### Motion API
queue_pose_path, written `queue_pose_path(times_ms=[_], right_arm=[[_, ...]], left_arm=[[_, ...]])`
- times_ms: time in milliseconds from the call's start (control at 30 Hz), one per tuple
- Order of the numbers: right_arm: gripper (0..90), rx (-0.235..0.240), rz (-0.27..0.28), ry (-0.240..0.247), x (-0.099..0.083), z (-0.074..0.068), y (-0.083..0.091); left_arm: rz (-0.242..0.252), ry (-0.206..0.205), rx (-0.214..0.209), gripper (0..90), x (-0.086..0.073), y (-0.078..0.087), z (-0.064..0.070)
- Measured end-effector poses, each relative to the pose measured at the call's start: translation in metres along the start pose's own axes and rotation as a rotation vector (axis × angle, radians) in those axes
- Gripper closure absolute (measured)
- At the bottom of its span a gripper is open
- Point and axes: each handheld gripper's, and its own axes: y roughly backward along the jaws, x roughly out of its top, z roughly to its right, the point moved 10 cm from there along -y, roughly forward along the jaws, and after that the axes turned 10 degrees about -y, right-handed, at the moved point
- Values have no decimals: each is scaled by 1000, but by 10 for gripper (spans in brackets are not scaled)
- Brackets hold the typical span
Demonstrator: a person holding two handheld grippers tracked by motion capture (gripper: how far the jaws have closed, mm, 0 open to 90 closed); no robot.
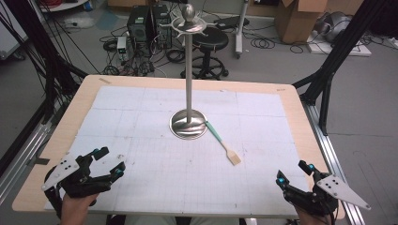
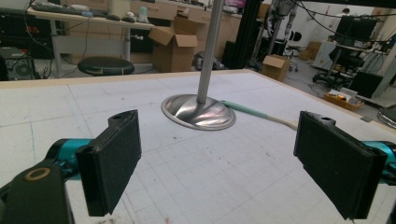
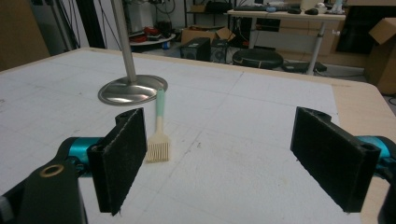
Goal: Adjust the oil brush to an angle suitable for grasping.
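1. Right fingers (image 3: 327, 158): spread wide, holding nothing. My right gripper (image 1: 294, 176) hovers over the near right corner of the tabletop (image 1: 61, 136), aimed at the centre.
2. Left fingers (image 2: 109, 163): likewise spread wide, holding nothing. My left gripper (image 1: 109, 161) hovers over the near left corner.
3. Work item: a pastry brush (image 1: 223, 142) with a pale green handle and cream bristles. It lies flat on the white grid mat (image 1: 141, 112), right of centre, well apart from both grippers. Its handle end rests at the rim of the stand base; whether they touch I cannot tell. The bristle end points toward the near right corner.
4. Fixture: a steel hanging stand (image 1: 188, 70) stands upright at the centre of the tabletop, on a round domed base, with hooks (image 1: 187, 26) at the top. Nothing hangs from the hooks.
5. Progress, as I judge it: nothing done. The brush is ungrasped and the stand untouched.
6. Remaining, probably: reach, grasp the brush, lift it, hang it on a hook. My right gripper lies nearer to the brush.
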Motion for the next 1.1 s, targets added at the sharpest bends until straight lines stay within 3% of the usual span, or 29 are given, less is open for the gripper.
queue_pose_path(times_ms=[233, 500, 700, 800, 1100], right_arm=[[176, 9, -1, -8, 0, -1, -2], [176, 62, -14, 7, 10, -24, -16], [176, 85, -87, 28, 12, -34, -49], [176, 98, -96, 25, 16, -38, -64], [207, 133, -166, 80, 28, -67, -116]], left_arm=[[-5, 15, 4, 152, -3, -3, -3], [-18, 1, -11, 158, -5, -4, 2], [-24, 3, -23, 158, -7, -5, 4], [-24, 3, -24, 159, -7, -5, 3], [-19, 15, -17, 159, -9, -1, -1]])
